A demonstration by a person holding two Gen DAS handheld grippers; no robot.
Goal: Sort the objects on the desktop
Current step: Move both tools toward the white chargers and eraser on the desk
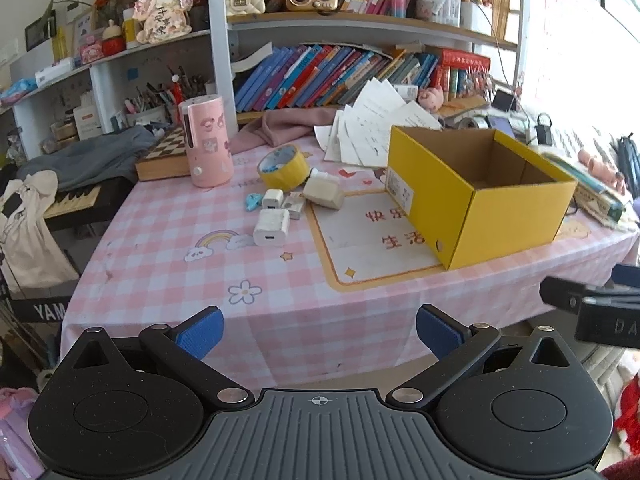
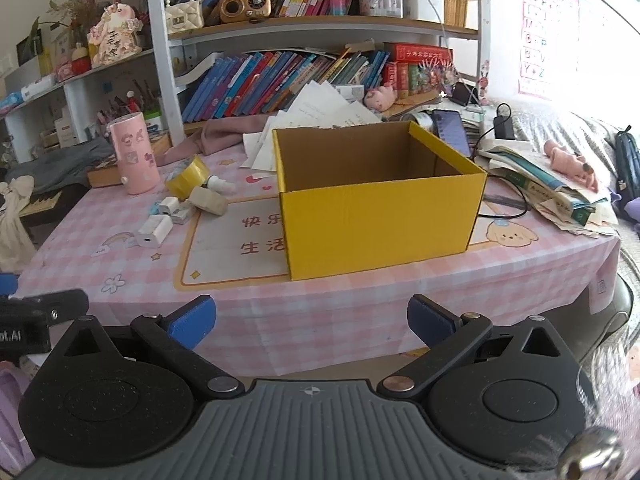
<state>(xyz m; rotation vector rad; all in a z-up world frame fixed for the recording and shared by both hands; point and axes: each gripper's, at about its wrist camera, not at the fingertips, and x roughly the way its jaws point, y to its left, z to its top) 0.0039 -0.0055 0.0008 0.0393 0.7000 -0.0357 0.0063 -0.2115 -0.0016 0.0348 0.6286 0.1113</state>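
Both grippers, left gripper [image 1: 319, 332] and right gripper [image 2: 311, 322], hang off the counter [image 2: 340, 312] edge, fingers apart and empty. Bare cloth lies ahead of the fingers before the yellow box [image 2: 380, 216].

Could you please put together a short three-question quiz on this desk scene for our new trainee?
1. True or false: the open yellow cardboard box already holds sorted items.
2. Multiple choice: the yellow roll of tape lies (A) inside the box, (B) on the pink checked tablecloth next to the tall pink cylindrical holder, (C) on the bookshelf.
3. Fill in: the left gripper and the right gripper both have their jaws ____.

Key:
1. False; the visible interior looks empty.
2. B.
3. Open, holding nothing, short of the table edge.
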